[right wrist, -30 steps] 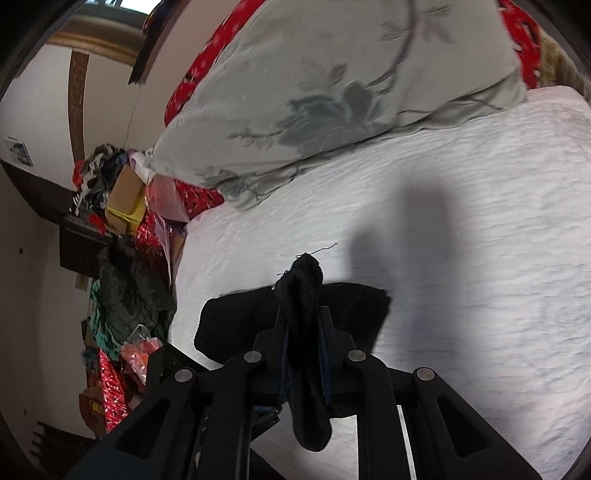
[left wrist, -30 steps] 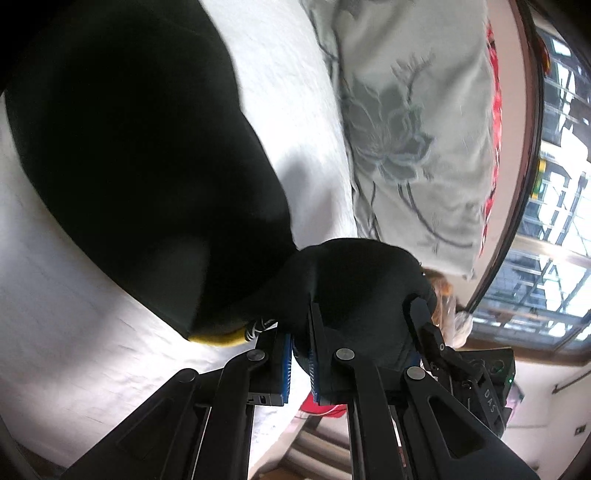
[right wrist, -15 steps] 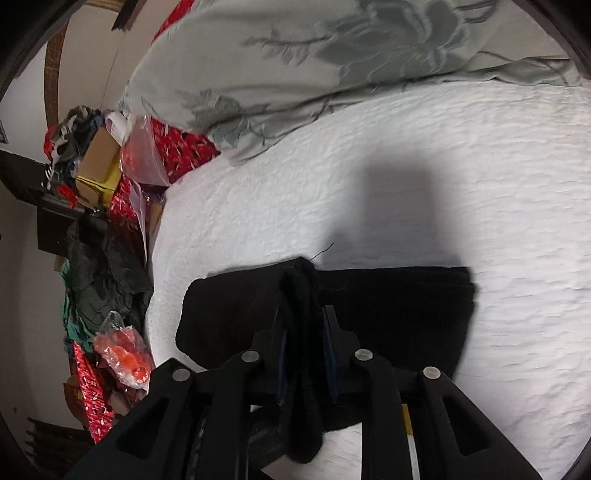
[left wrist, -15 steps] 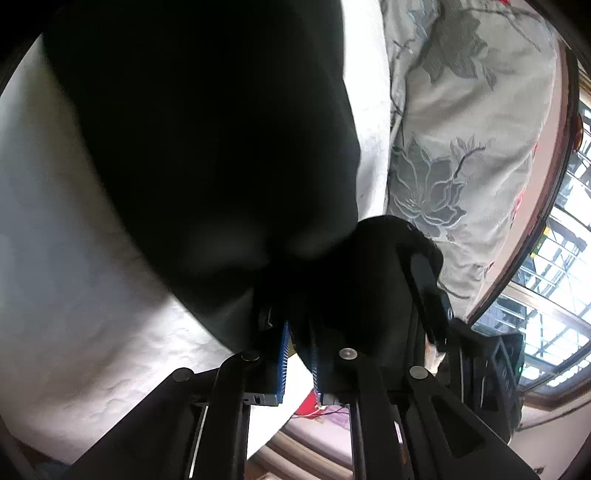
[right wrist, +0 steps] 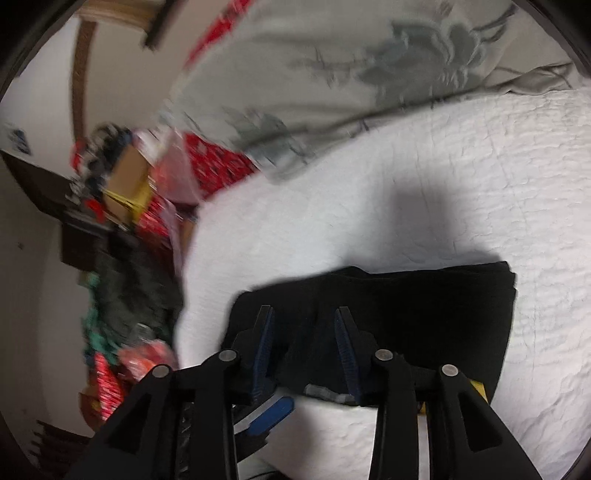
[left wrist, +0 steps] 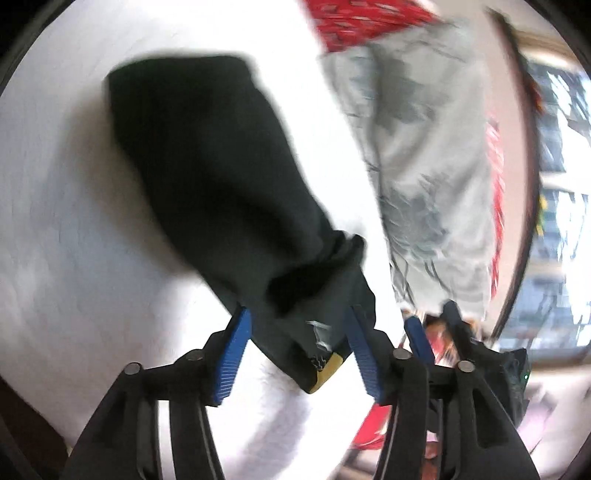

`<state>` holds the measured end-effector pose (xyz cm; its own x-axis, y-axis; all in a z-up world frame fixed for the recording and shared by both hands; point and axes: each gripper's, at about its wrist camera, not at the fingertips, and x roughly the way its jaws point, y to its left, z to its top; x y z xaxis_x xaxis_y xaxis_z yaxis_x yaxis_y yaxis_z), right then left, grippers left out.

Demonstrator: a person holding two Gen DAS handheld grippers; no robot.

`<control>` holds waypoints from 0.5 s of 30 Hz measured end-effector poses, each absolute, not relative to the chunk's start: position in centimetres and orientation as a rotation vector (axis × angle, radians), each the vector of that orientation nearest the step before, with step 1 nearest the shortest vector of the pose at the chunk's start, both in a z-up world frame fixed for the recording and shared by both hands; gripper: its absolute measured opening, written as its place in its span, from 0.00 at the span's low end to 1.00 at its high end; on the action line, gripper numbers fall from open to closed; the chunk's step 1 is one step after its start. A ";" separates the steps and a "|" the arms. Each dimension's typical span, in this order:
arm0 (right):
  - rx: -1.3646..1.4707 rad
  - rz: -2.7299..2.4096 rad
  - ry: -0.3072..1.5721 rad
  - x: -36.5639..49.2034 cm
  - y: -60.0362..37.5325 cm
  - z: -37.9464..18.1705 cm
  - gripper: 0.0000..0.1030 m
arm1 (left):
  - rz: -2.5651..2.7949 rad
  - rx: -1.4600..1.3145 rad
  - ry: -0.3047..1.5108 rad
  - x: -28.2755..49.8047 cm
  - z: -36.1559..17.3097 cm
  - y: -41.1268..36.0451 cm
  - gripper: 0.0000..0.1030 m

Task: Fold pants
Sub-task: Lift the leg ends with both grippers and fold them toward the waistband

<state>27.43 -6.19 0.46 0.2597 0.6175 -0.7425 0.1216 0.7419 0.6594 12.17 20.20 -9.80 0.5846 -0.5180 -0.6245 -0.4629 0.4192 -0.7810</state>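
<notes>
The black pants [left wrist: 214,177] lie folded on the white bedspread [left wrist: 55,221]. Their near end, with a yellow tag [left wrist: 328,369], sits between the blue pads of my left gripper [left wrist: 299,332], whose jaws are opening and do not press the cloth. In the right wrist view the pants [right wrist: 424,306] form a flat black rectangle. My right gripper [right wrist: 304,328] hovers over their left end with its jaws opening and nothing pinched. The right gripper [left wrist: 432,317] also shows just to the right of the left one.
A grey floral pillow [right wrist: 332,66] lies on the bed beyond the pants, with red cloth [left wrist: 362,18] behind it. Beside the bed's left edge stands a heap of boxes, bags and clothes [right wrist: 122,192]. A window [left wrist: 554,184] is at the far right.
Both grippers were shut on black cloth and now stand open. The pants have dropped flat onto the bedspread, and the left gripper has pulled back from them.
</notes>
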 end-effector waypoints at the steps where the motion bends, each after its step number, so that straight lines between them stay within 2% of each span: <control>1: 0.719 0.374 1.269 26.9 -6.8 0.9 0.48 | -0.059 -1.135 1.001 12.1 -9.2 20.2 0.66; 2: 0.769 0.362 1.242 25.8 -8.1 1.3 0.57 | -0.060 -1.072 0.992 12.0 -8.6 20.0 0.71; 4: 0.902 0.331 1.211 23.1 -10.2 0.5 0.62 | -0.082 -1.000 1.001 12.4 -8.0 19.0 0.74; 10: 1.207 0.276 1.322 18.5 -10.5 -7.2 0.62 | -0.154 -0.918 1.060 13.7 -8.3 16.7 0.74; 15: 1.353 0.141 1.263 17.8 -11.2 -10.2 0.62 | -0.154 -0.832 1.098 16.5 -9.2 15.3 0.72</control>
